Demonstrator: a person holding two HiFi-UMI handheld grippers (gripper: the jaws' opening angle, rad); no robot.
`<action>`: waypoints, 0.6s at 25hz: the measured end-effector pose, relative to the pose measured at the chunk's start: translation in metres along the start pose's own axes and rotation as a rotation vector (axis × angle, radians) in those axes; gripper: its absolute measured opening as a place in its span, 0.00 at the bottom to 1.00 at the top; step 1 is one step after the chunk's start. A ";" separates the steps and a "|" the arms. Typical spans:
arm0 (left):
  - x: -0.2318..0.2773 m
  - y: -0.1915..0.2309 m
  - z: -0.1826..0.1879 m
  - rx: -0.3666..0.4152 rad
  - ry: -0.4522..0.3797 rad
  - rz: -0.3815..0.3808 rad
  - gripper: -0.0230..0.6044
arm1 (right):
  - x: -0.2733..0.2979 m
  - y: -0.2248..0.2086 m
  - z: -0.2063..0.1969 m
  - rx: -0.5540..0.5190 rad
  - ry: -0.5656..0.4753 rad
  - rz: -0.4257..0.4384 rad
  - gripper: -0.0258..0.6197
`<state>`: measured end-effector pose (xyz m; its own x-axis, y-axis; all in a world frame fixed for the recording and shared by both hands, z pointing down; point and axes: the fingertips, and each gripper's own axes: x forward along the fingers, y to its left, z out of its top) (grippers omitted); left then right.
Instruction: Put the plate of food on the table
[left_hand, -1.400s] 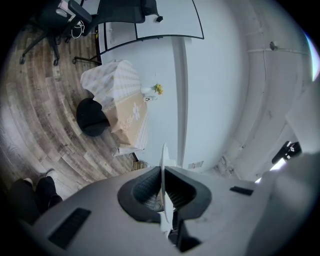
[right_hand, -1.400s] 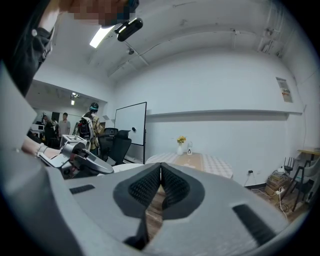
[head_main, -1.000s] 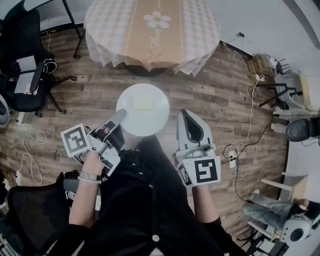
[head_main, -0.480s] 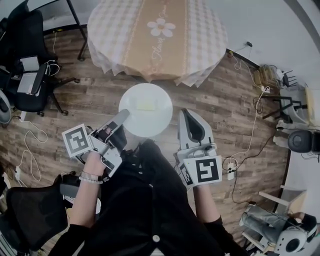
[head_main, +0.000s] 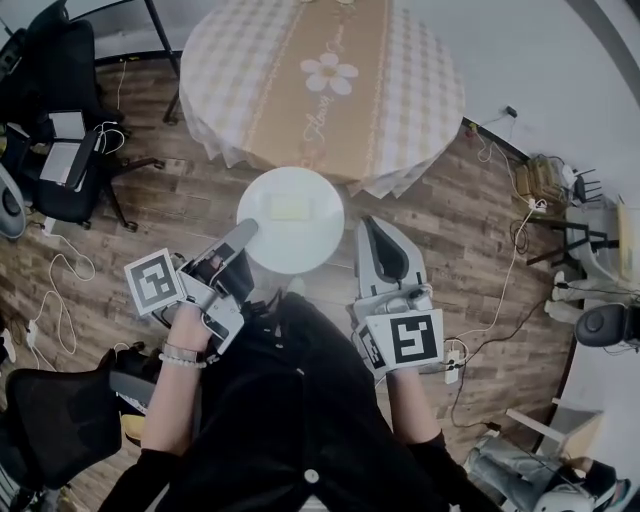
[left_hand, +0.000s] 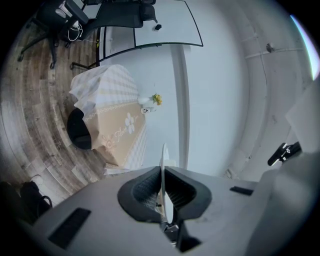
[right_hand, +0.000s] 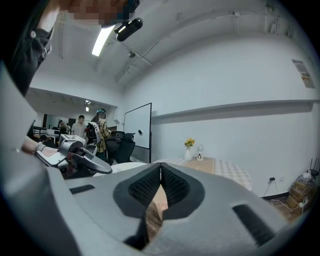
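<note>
1. Head view. White round plate (head_main: 290, 245) held level over wood floor (head_main: 150, 215), just short of round table (head_main: 415, 70); not set on it yet. Table draped in checked cloth (head_main: 215, 70) with tan runner (head_main: 300, 110) bearing a flower print. Pale yellow slab of food (head_main: 288, 208) lying on plate's far half. Left gripper (head_main: 243, 233) reaching in from lower left, clenched on plate's near-left rim. Right gripper (head_main: 367, 232) just beside plate's right edge, apart from it, carrying nothing. Marker cube (head_main: 155, 282) riding on left gripper, another on right gripper. Black office chair (head_main: 50, 130) well off to left, cables (head_main: 60, 290) trailing over floor near it.

2. Left gripper view. Jaws squeezed onto plate's rim; plate seen edge-on as thin white line rising between dark ribbed pads (left_hand: 142, 192). Beyond, to left, table with cloth hanging down and runner across its top. Small vase (left_hand: 156, 100) of yellow flowers standing at table's far end, near white wall (left_hand: 225, 100). Whiteboard (left_hand: 160, 22) farther back.

3. Right gripper view. Ribbed pads pressed flat together at their tips, nothing caught between; only a sliver of tan showing through gap lower down. Left gripper visible at left, plate's white surface past it. Table ahead to right, vase and white jug (right_hand: 200, 153) side by side on it. Whiteboard against back wall; people (right_hand: 80, 127) standing far off at left.
</note>
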<state>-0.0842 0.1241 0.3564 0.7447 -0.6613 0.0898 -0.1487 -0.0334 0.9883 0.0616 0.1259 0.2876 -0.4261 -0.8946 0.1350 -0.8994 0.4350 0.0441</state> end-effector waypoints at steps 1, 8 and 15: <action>0.004 0.000 0.002 -0.003 -0.006 0.001 0.05 | 0.003 -0.004 0.000 0.001 0.001 0.005 0.04; 0.036 -0.003 0.011 -0.013 -0.042 0.007 0.05 | 0.022 -0.037 -0.002 0.013 0.008 0.032 0.04; 0.070 -0.007 0.014 -0.019 -0.057 -0.007 0.05 | 0.036 -0.068 -0.005 0.026 0.002 0.045 0.04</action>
<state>-0.0400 0.0670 0.3542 0.7072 -0.7028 0.0767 -0.1309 -0.0236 0.9911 0.1076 0.0651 0.2940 -0.4655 -0.8742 0.1383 -0.8818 0.4715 0.0120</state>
